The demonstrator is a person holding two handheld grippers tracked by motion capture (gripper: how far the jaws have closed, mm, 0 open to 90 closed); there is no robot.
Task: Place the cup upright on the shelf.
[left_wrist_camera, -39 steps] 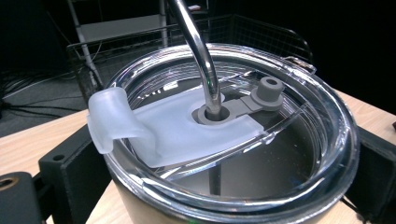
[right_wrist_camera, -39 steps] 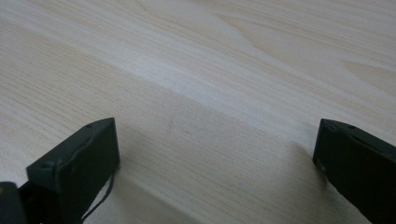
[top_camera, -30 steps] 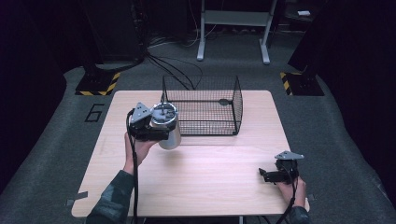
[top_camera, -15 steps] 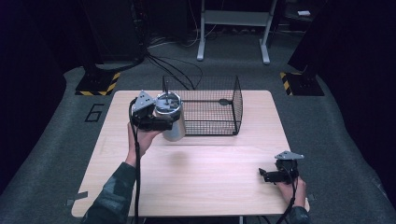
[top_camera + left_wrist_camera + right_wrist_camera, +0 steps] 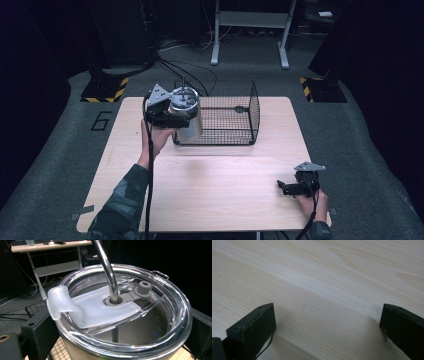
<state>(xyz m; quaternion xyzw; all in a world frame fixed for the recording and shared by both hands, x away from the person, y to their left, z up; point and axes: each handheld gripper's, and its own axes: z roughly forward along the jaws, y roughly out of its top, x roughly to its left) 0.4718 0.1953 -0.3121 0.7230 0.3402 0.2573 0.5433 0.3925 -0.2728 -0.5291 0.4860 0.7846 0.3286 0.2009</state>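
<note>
Steel tumbler (image 5: 187,112) with clear lid (image 5: 120,312) and straw (image 5: 106,267), which we clamp in our left gripper (image 5: 172,114), raised at the wire basket's (image 5: 235,117) left edge, right gripper (image 5: 290,187) spread wide, low over the table (image 5: 210,185).

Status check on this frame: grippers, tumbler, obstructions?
Left gripper shut on tumbler, lifted beside wire basket. Right gripper open, resting on table. Nothing blocking.
</note>
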